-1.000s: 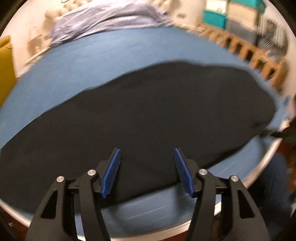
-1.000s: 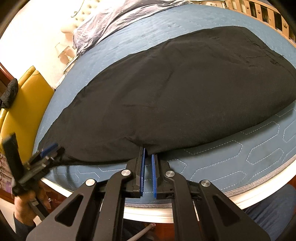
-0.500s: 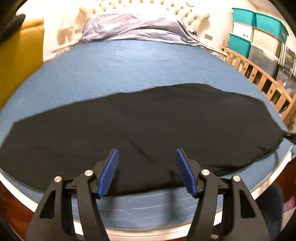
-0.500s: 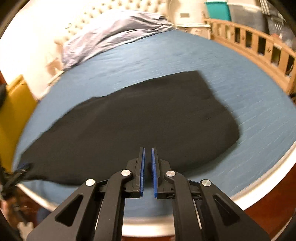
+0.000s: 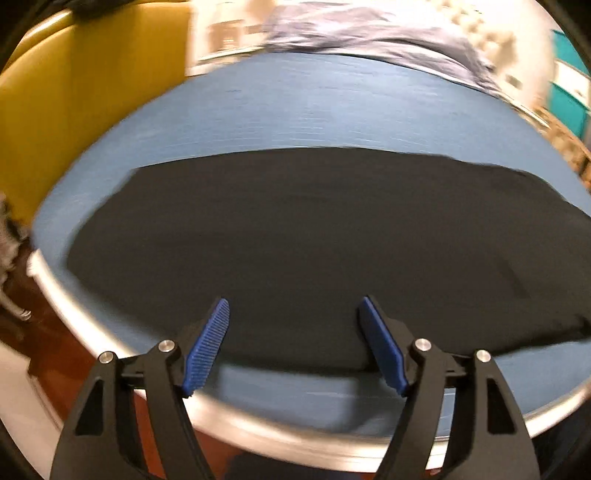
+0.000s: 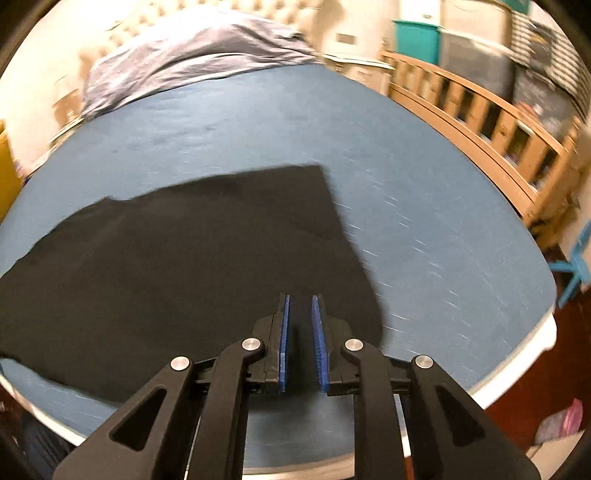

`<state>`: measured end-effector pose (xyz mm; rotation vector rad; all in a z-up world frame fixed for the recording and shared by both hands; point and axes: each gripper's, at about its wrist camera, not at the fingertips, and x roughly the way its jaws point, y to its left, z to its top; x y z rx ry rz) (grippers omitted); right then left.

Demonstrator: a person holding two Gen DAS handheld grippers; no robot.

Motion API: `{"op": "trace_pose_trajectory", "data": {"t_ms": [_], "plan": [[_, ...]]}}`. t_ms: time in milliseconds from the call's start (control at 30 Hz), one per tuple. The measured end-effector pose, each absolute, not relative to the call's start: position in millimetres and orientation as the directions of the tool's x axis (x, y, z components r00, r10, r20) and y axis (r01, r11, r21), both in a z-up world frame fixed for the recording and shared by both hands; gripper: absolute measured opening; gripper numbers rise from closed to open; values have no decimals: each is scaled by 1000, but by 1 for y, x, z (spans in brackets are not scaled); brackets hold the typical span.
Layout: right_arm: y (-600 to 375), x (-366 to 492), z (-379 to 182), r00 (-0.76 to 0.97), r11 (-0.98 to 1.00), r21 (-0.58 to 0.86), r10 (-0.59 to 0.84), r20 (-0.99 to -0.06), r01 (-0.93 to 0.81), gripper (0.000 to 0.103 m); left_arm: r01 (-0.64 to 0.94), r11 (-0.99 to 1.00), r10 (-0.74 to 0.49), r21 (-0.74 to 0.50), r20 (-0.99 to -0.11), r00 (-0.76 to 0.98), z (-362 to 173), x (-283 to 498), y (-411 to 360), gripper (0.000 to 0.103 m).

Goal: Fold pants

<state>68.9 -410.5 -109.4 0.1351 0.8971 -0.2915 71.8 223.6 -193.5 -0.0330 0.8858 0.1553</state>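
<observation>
One pair of black pants (image 5: 314, 240) lay flat on the blue bed (image 5: 314, 110), left gripper (image 5: 293, 347) jaws spread wide, right gripper (image 6: 300, 343) jaws slightly parted, both holding nothing.

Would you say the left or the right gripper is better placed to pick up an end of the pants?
Probably the left gripper: jaws wide open above the pants. The right gripper shows only a narrow gap.

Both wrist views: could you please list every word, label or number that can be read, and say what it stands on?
None can be read.
Teal storage bins: no legible label; blurred.
Papers or frames beside the yellow chair: too blurred to read.
Black pants and blue bed cover: no print visible.
</observation>
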Motion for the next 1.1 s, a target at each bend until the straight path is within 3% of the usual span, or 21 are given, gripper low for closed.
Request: {"op": "trace_pose_trajectory", "data": {"t_ms": [33, 67, 167, 233, 300, 400, 500, 667, 867, 967, 1100], "plan": [[-396, 74, -106, 595, 963, -6, -173, -785, 271, 19, -187, 982, 137, 24, -770, 623, -191, 70, 239, 74], [-378, 80, -101, 605, 973, -1, -145, -783, 231, 27, -233, 972, 157, 10, -767, 623, -189, 66, 255, 74], [-307, 94, -95, 634, 998, 32, -10, -773, 55, 61, -383, 923, 221, -38, -762, 608, -188, 44, 307, 74], [-259, 101, -96, 640, 998, 44, 66, -765, -51, 61, -451, 876, 178, -168, -758, 628, -186, 32, 345, 72], [-218, 107, -100, 627, 991, 57, 122, -770, -124, 61, -460, 806, 58, -372, -724, 688, -190, 17, 377, 72], [-161, 114, -110, 605, 975, 77, 191, -773, -209, 61, -423, 671, -85, -609, -630, 772, -209, -7, 418, 65], [-119, 122, -124, 588, 961, 64, 216, -780, -268, 61, -363, 582, -167, -728, -544, 823, -211, -2, 437, 63], [-108, 139, -159, 539, 980, -16, 95, -837, -199, 61, -236, 436, -294, -868, -386, 874, -232, 23, 460, 62], [-123, 146, -165, 547, 988, -18, 68, -834, -150, 65, -176, 318, -347, -932, -287, 893, -255, 56, 478, 60], [-127, 156, -168, 547, 991, -30, 45, -836, -128, 67, -143, 324, -362, -935, -263, 894, -251, 62, 482, 57], [-117, 151, -170, 543, 993, -38, 29, -839, -112, 70, -148, 365, -398, -919, -298, 868, -246, 76, 480, 57]]}}
